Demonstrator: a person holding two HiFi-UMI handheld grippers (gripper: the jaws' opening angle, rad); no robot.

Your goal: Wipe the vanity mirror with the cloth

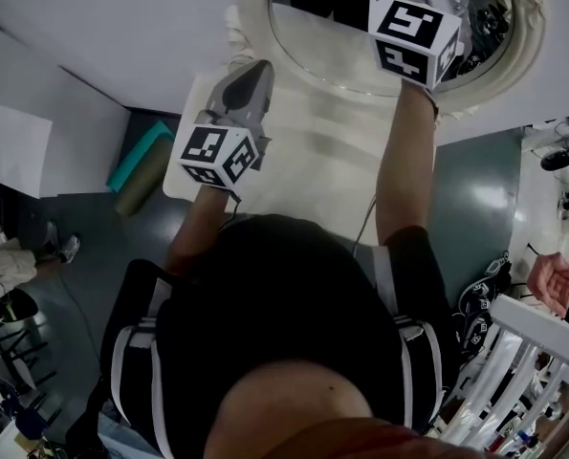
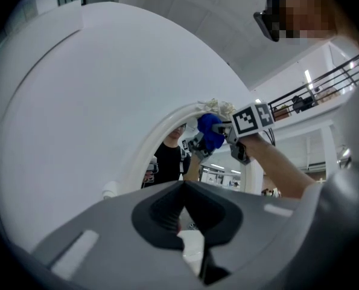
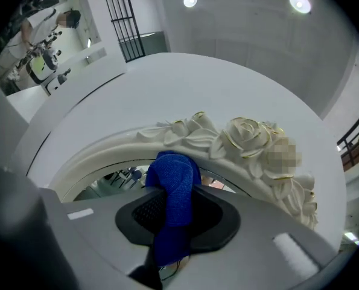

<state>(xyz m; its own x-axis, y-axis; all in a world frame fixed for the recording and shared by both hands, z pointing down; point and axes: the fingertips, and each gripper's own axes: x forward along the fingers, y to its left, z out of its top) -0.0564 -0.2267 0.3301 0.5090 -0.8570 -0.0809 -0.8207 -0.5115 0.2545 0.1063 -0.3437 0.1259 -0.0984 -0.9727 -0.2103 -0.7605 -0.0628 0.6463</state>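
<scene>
The vanity mirror (image 1: 337, 36) has a white oval frame (image 3: 245, 139) topped with carved roses and stands on a cream table (image 1: 303, 161) against a white wall. My right gripper (image 3: 174, 217) is shut on a blue cloth (image 3: 175, 177), which is pressed on the glass just under the rose crest. In the head view only its marker cube (image 1: 413, 34) shows, up in front of the mirror. The left gripper view has the cloth (image 2: 210, 132) at the mirror's (image 2: 167, 159) upper rim. My left gripper (image 2: 183, 192) is shut and empty, held over the table (image 1: 251, 73) left of the mirror.
A teal rolled mat (image 1: 139, 154) and an olive roll (image 1: 136, 194) lie on the floor left of the table. A white rack (image 1: 542, 352) and another person's hand (image 1: 552, 280) are at the lower right. Desks and equipment fill the right edge.
</scene>
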